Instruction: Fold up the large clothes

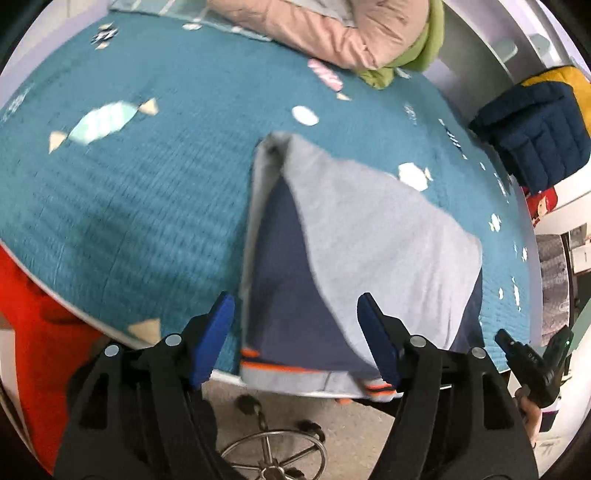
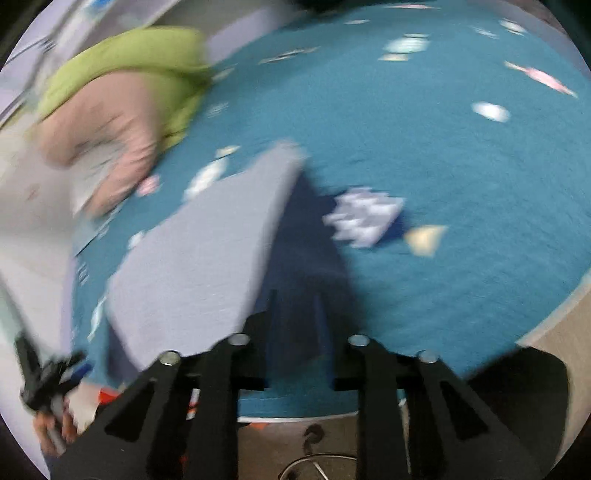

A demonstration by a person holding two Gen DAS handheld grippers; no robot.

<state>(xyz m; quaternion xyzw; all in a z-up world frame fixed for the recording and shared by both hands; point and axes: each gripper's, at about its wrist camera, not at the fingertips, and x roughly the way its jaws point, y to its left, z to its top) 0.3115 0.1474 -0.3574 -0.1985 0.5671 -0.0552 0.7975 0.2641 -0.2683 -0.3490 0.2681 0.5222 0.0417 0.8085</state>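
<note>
A grey and navy garment with orange-striped cuffs lies folded on the teal bedspread, its lower end at the bed's near edge. My left gripper hovers over that lower end, open, its blue pads well apart and off the cloth. The right gripper shows at the lower right, in a hand, off the bed's corner. In the blurred right wrist view the same garment lies ahead of my right gripper, whose dark fingers stand close together; nothing held shows. The left gripper appears at the lower left.
A pink and green jacket is heaped at the bed's far side. A navy and yellow padded garment sits on a shelf at right. Red cloth hangs at left. A stool's wheeled base stands on the floor below.
</note>
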